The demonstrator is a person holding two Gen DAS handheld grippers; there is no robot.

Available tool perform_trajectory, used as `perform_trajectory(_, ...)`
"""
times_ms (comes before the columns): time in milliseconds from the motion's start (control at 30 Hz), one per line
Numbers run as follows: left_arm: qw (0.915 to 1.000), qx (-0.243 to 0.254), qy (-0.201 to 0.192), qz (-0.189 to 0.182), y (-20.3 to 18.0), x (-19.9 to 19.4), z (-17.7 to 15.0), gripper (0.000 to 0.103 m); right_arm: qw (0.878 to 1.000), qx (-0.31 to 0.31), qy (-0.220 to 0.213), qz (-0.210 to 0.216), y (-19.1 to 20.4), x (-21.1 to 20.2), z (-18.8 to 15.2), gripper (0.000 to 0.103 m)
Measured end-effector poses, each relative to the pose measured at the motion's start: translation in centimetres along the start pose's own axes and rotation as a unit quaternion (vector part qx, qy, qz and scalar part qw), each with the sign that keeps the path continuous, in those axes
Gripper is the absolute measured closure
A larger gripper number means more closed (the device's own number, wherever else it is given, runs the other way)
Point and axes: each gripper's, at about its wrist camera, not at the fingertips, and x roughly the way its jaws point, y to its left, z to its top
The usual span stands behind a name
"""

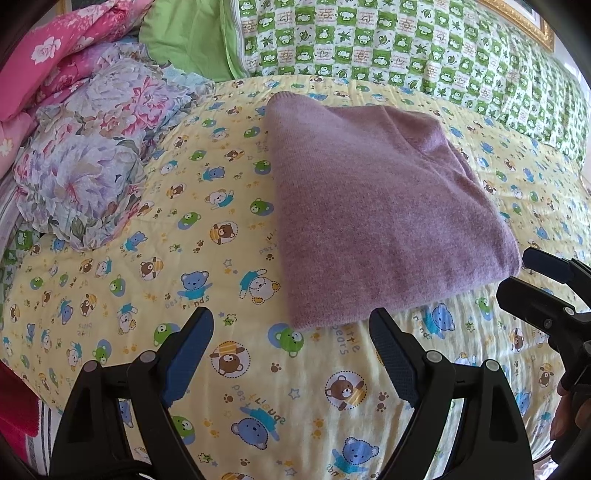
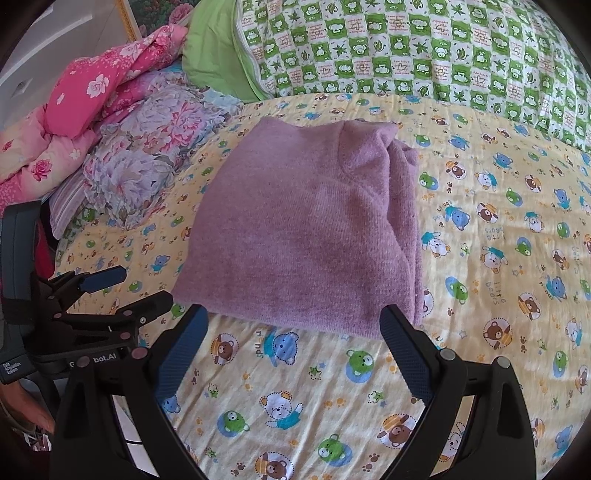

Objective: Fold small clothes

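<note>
A purple knit sweater (image 1: pixel 380 206) lies folded in a neat block on the yellow bear-print bedsheet (image 1: pixel 221 258); it also shows in the right wrist view (image 2: pixel 303 236). My left gripper (image 1: pixel 291 325) is open and empty, just short of the sweater's near edge. My right gripper (image 2: pixel 293 323) is open and empty, its tips at the sweater's near edge. Each gripper shows in the other's view, the right one (image 1: pixel 524 273) at the sweater's right corner, the left one (image 2: pixel 140 288) at its left corner.
A floral quilt (image 1: pixel 88 158) and pink bedding (image 1: pixel 55 55) are piled at the left. A green checked quilt (image 1: pixel 406 44) and a green pillow (image 1: pixel 184 37) lie along the back. A gilt frame (image 1: pixel 524 22) is at the top right.
</note>
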Motion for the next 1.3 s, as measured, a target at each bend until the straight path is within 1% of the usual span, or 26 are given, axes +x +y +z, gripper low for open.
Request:
perform_trajectory(733, 1.0000, 0.005, -0.001, -0.003, 0.1, -0.1, 0.7, 0.016, 1.000, 0.002, -0.006, 0.003, 0.7, -0.2, 0.8, 0.009)
perform_trajectory(1300, 0.9999, 0.013, -0.001, 0.000, -0.2, -0.1, 1.1, 0.016, 1.000, 0.011, -0.012, 0.006, -0.2, -0.6, 0.9, 0.009)
